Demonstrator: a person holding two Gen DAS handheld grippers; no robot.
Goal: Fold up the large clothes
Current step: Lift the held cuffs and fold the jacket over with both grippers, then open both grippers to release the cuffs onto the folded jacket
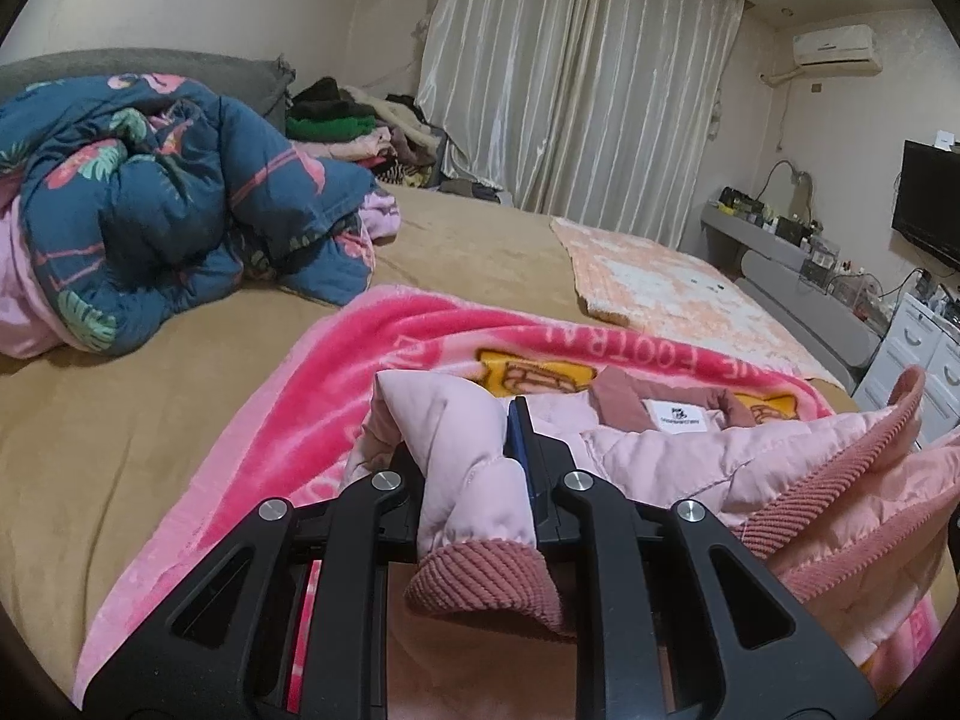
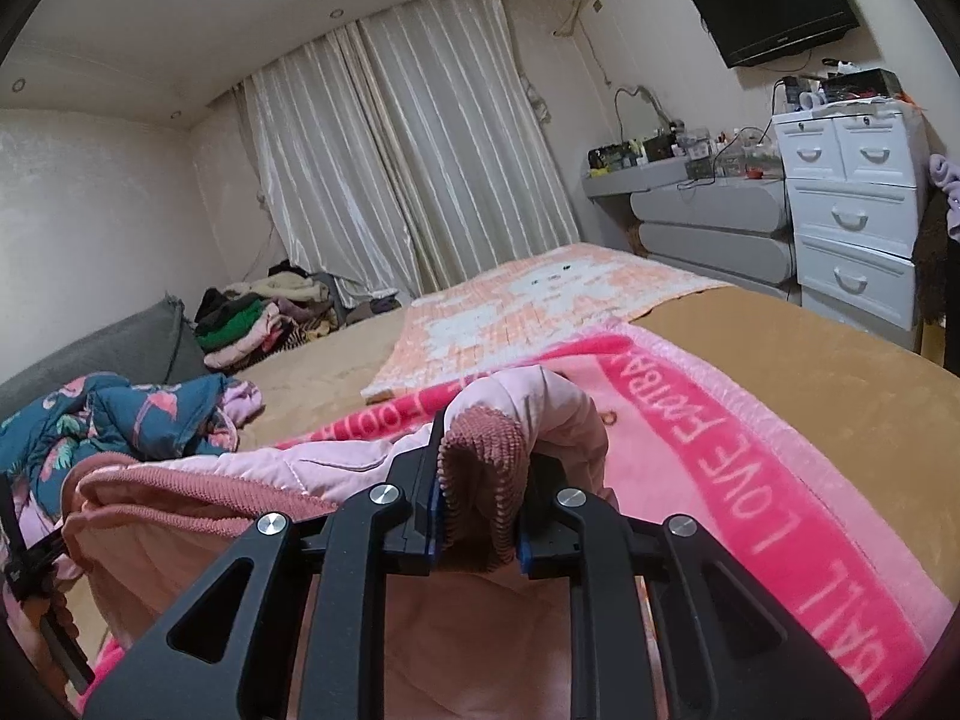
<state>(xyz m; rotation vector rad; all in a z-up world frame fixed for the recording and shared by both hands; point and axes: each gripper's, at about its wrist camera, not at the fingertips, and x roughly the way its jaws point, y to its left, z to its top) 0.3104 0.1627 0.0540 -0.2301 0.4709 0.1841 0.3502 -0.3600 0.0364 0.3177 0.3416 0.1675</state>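
Jacket: a pale pink quilted jacket [image 1: 690,456] with dusty-rose ribbed cuffs and trim fills the lower centre and lower right of the left wrist view, on top of a pink blanket on the bed; its collar with a white label sits just above centre-right.
Jacket in right wrist view: the same jacket [image 2: 252,468] runs from the lower left to the centre of the frame, lining side showing at the bottom.
Left hand-held gripper: the left hand-held gripper [image 1: 474,468] is clamped on a sleeve end of the jacket, the ribbed cuff [image 1: 480,582] hanging out below the fingers at lower centre.
Right hand-held gripper: the right hand-held gripper [image 2: 480,486] is clamped on the other ribbed cuff [image 2: 480,468], bunched between the blue pads at centre frame.
Blanket: the pink blanket [image 1: 336,396] with darker pink lettering lies under the jacket, spread across the middle of the frame.
Bed: the bed [image 1: 120,420] has a tan cover, bare at left.
Quilt: a rumpled blue flowered quilt [image 1: 150,210] is heaped at the upper left.
Mat: a peach and white mat [image 1: 660,294] lies beyond the blanket, right of centre.
Clothes pile: a clothes pile [image 1: 354,126] sits at the far end of the bed, beside the curtains [image 1: 570,90].
Drawers: white drawers [image 2: 852,204] stand at the right edge of the right wrist view.
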